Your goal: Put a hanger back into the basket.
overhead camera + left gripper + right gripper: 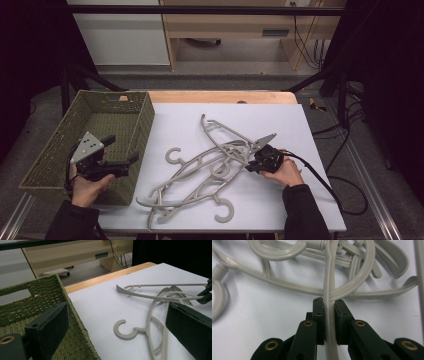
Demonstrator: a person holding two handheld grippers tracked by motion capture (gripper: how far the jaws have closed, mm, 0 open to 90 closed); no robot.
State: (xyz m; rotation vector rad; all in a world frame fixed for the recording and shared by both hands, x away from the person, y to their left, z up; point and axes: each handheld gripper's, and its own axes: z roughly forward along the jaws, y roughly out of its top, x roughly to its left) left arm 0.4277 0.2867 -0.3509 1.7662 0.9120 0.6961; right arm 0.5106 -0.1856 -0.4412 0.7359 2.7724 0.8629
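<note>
Several grey plastic hangers (210, 165) lie tangled on the white table top (280, 125). My right gripper (248, 168) sits at the right side of the pile, low on the table. In the right gripper view its jaws (329, 303) are shut on one thin arm of a grey hanger (329, 277), which runs straight between the pads. My left gripper (121, 150) hovers over the right wall of the green woven basket (145, 125), open and holding nothing. Between its wide jaws (117, 325), a hanger hook (123, 331) lies on the table farther off.
The basket (37, 297) stands at the table's left and has nothing in it. A strip of wooden table edge (220, 96) runs along the back. Dark frame posts and cables flank the table, and a cable (320, 180) trails from the right gripper.
</note>
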